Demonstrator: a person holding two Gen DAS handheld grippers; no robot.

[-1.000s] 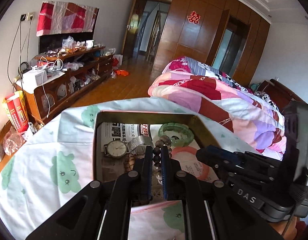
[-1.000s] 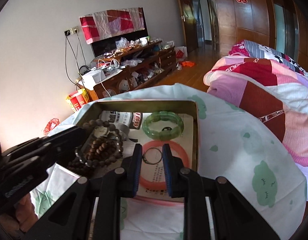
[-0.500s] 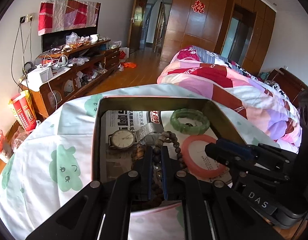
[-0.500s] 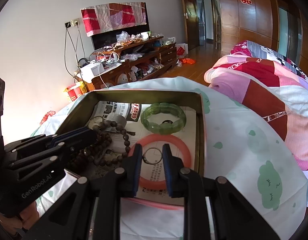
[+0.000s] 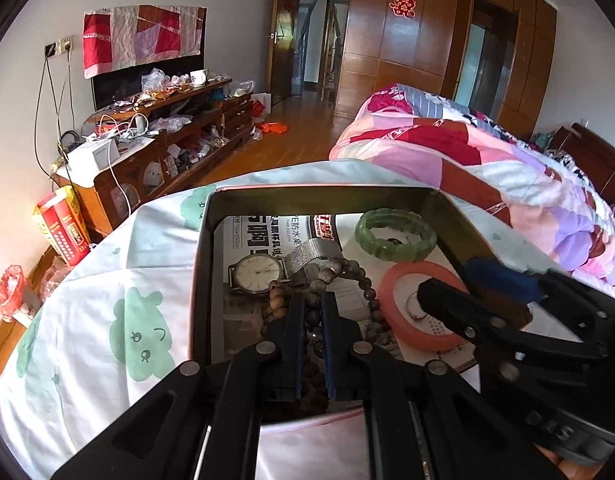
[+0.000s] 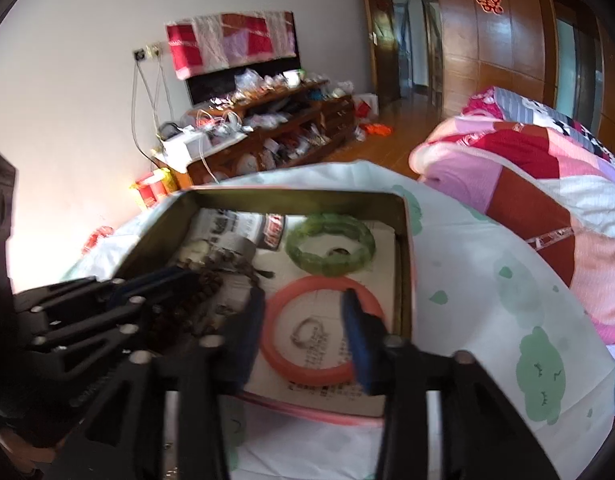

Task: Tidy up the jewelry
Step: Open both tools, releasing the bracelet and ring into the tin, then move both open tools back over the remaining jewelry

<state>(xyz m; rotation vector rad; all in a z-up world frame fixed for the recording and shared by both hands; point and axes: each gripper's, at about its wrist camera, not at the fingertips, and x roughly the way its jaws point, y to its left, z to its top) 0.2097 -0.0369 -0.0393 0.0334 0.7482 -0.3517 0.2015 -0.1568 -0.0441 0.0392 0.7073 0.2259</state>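
Beads first: we are pinching the bead string (image 5: 349, 270) in our left gripper (image 5: 312, 320), just left of the pink bangle (image 6: 321, 330). We are spreading our right gripper (image 6: 303, 332) wide, straddling that bangle, small ring (image 6: 307, 330) lying dead ahead between the fingers.

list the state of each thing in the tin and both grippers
left gripper: jaws shut on the beads
right gripper: jaws open, over the ring
beads: heaped, partly on the watch strap
watch: face up, flat
green bangle: flat, untouched
pink bangle: flat, around the ring
ring: lying loose inside the pink bangle
tin: open, paper-lined
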